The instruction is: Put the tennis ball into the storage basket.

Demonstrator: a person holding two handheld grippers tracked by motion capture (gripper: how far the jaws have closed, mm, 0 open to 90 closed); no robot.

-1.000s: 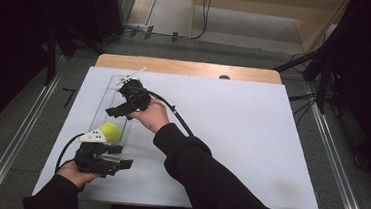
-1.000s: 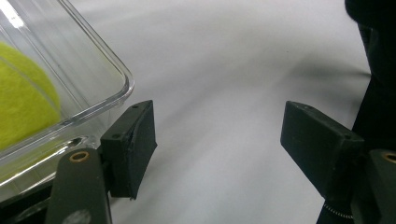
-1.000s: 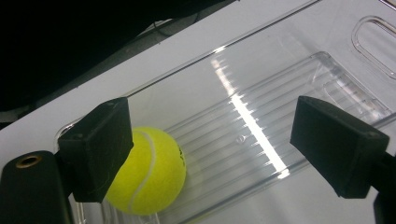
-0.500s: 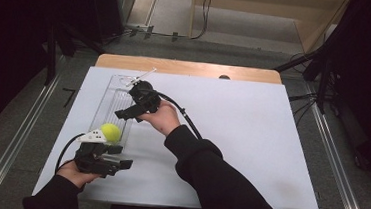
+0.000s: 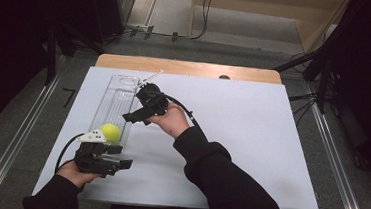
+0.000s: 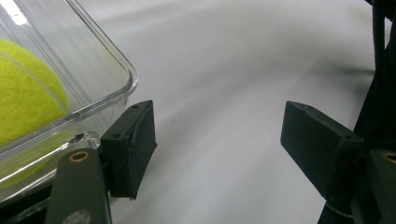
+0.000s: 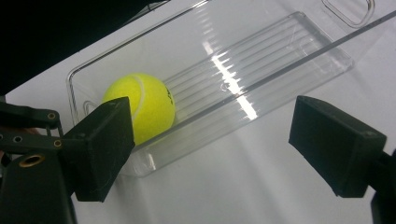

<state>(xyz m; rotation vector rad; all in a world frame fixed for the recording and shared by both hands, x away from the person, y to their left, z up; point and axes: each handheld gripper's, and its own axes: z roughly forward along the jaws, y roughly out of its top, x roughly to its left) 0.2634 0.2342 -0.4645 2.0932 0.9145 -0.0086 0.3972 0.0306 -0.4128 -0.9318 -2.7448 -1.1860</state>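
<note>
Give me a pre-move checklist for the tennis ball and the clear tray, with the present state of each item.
1. Tennis ball sits inside the clear plastic tray, at its near end: ok.
2. Right gripper open, nothing between its jaws: ok.
3. Left gripper open, nothing between its jaws: ok.
4. Left gripper clear of the tray: not ok, one jaw is right at the tray's near corner; whether it touches, cannot tell.
5. Tray lies flat on the white table cover: ok.
6. Rest of the tray free of other things: ok.
</note>
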